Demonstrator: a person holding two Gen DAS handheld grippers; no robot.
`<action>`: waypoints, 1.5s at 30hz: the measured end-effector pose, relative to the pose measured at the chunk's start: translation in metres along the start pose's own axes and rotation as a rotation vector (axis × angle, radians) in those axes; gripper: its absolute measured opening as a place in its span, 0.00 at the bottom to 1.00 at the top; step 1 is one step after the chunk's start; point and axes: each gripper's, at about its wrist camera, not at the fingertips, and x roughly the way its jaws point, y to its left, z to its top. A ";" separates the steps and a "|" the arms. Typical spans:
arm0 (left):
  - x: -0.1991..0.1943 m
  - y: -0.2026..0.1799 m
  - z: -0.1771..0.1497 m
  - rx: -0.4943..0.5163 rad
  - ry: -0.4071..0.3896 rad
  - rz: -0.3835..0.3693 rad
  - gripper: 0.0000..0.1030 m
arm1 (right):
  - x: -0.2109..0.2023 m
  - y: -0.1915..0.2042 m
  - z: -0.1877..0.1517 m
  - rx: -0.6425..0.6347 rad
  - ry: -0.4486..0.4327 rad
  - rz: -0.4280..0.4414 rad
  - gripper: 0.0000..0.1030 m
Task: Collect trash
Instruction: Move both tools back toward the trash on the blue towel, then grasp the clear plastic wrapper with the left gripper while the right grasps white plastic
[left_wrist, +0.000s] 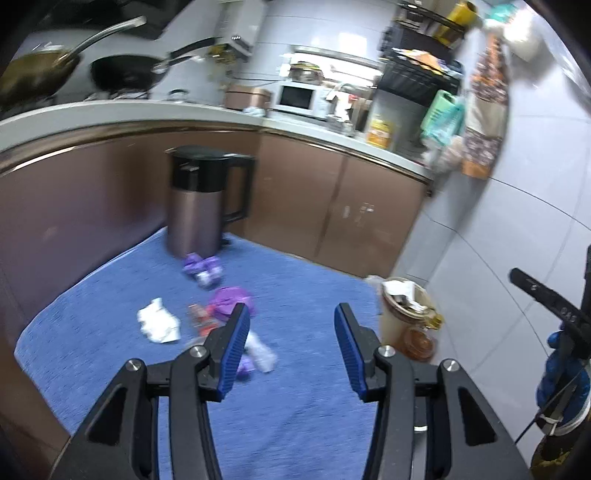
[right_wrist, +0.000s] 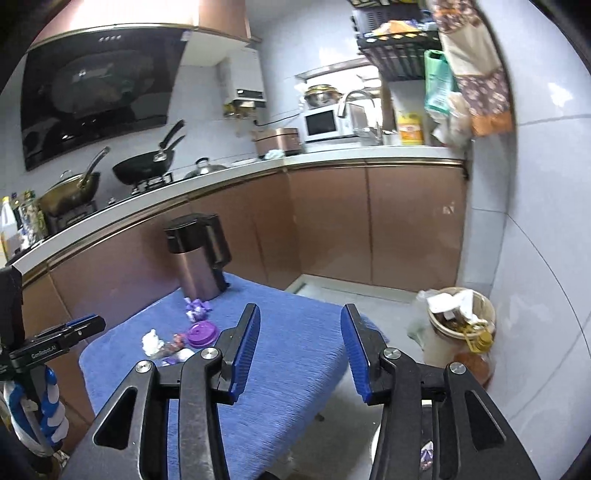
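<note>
Tools (left_wrist: 290, 321) (right_wrist: 299, 321) both agape above trash (left_wrist: 221, 314) on blue cloth (left_wrist: 303, 387)

You are working in even, moderately bright indoor light with soft, faint shadows. Glare is blowing out the window strip (left_wrist: 334, 61) above the microwave and shining off the wall tiles (right_wrist: 546, 206). Your left wrist view is smearing with motion blur: the kettle (left_wrist: 201, 201) and the scraps on the blue cloth (left_wrist: 295, 387) are looking soft, while the right wrist view is staying sharper. Fisheye distortion is bending the counter edge (right_wrist: 229, 177), and dark vignetting is closing the corners.
</note>
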 end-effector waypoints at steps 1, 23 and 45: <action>0.001 0.007 -0.002 -0.012 0.002 0.013 0.44 | 0.003 0.004 0.000 -0.007 0.003 0.006 0.44; 0.128 0.091 -0.044 -0.134 0.250 0.069 0.44 | 0.165 0.081 -0.042 -0.116 0.292 0.176 0.44; 0.202 0.131 -0.059 -0.215 0.308 0.004 0.14 | 0.314 0.173 -0.121 -0.206 0.587 0.387 0.40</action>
